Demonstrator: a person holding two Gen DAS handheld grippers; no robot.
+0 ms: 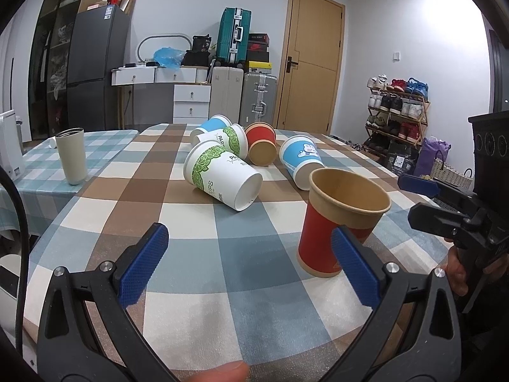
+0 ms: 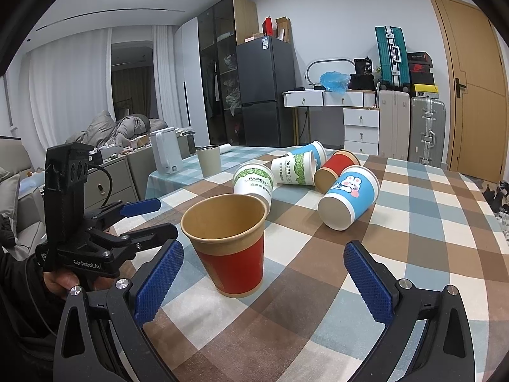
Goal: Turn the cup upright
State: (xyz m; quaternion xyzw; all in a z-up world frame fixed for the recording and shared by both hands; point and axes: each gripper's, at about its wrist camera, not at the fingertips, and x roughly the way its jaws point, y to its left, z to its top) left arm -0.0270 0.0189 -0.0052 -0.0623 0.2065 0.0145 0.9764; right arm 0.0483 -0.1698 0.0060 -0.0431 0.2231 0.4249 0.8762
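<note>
A red paper cup (image 1: 337, 222) stands upright, mouth up, on the checked tablecloth; it also shows in the right wrist view (image 2: 230, 245). My left gripper (image 1: 251, 251) is open and empty, its right finger just in front of that cup. My right gripper (image 2: 262, 273) is open and empty, with the cup just beyond its left finger. Behind lie several cups on their sides: a green-leaf cup (image 1: 222, 173), a second green-leaf cup (image 1: 229, 138), a red cup (image 1: 261, 143), a blue rabbit cup (image 1: 300, 159) and a blue cup (image 1: 211, 125).
A beige tumbler (image 1: 71, 156) stands upright on the teal-checked cloth at the left. A white appliance (image 2: 165, 149) stands behind it. The other hand-held gripper shows in each view: the right one (image 1: 445, 203), the left one (image 2: 127, 219). The table's near edge (image 1: 95, 318) is close.
</note>
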